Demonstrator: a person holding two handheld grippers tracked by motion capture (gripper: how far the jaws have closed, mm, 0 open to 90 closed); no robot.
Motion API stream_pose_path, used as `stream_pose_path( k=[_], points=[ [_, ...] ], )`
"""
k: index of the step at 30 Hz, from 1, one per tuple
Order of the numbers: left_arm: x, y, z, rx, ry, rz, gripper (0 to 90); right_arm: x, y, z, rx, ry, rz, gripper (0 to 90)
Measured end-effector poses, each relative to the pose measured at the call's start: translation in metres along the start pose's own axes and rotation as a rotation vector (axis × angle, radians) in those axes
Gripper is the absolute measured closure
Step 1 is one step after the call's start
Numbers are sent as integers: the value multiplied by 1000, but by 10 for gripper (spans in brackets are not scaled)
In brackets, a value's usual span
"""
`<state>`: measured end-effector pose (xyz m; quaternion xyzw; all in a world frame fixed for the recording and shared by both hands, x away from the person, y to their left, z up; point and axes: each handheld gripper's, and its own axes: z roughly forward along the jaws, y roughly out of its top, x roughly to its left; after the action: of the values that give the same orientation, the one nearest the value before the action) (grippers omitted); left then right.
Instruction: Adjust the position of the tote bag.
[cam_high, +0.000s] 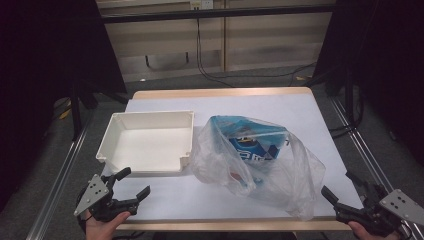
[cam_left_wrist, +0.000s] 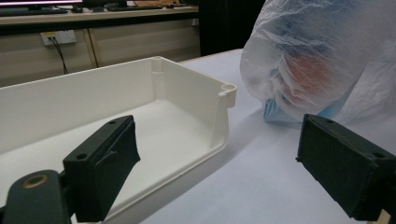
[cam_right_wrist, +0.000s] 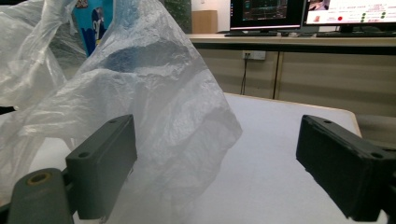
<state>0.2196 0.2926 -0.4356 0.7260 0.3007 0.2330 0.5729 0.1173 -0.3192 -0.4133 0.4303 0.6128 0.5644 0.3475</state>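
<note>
A clear plastic bag (cam_high: 272, 172) lies in the middle of the white table, with a blue printed package (cam_high: 252, 145) inside it. To its left stands a shallow white tray (cam_high: 112, 131), which holds nothing. My left gripper (cam_high: 134, 183) hovers open near the table's front left corner, just in front of the tray. In the left gripper view the tray's corner (cam_left_wrist: 227, 91) and the bag (cam_left_wrist: 322, 56) lie ahead of the spread jaws. My right gripper (cam_high: 341, 188) stands open at the front right corner, beside the bag's edge (cam_right_wrist: 154, 107). Nothing is between either pair of jaws.
The table's front edge (cam_high: 220, 223) runs just ahead of both hands. Metal rails (cam_high: 57, 180) flank the table on both sides. Cables (cam_high: 240, 75) trail on the floor behind it. A desk with monitors (cam_right_wrist: 299, 14) stands far off in the right gripper view.
</note>
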Motion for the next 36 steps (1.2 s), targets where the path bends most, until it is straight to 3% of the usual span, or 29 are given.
stream_pose_path(
  k=[2,6,15,17,18,22,24,26,35,36],
  points=[
    [-2,1,0,-12,-2,-17,109,0,1,0,-4,7,0,128],
    [-4,2,1,-3,-4,2,113,1,1,0,8,21,-11,139],
    [-7,3,3,18,-10,-11,155,4,3,1,23,60,13,191],
    [-8,4,4,27,-17,3,163,4,4,1,31,70,12,206],
    [-8,4,4,34,-23,6,177,4,5,1,45,104,10,246],
    [-13,4,8,40,-53,-1,186,7,7,1,63,141,5,262],
    [-14,5,8,39,-55,0,189,7,7,1,65,145,3,263],
    [-15,6,7,52,-65,30,193,9,9,1,68,156,-1,272],
    [-24,10,5,52,-111,30,231,20,10,-4,105,199,-26,345],
    [-25,10,7,48,-132,21,234,23,8,-6,115,207,-28,362]
  ],
)
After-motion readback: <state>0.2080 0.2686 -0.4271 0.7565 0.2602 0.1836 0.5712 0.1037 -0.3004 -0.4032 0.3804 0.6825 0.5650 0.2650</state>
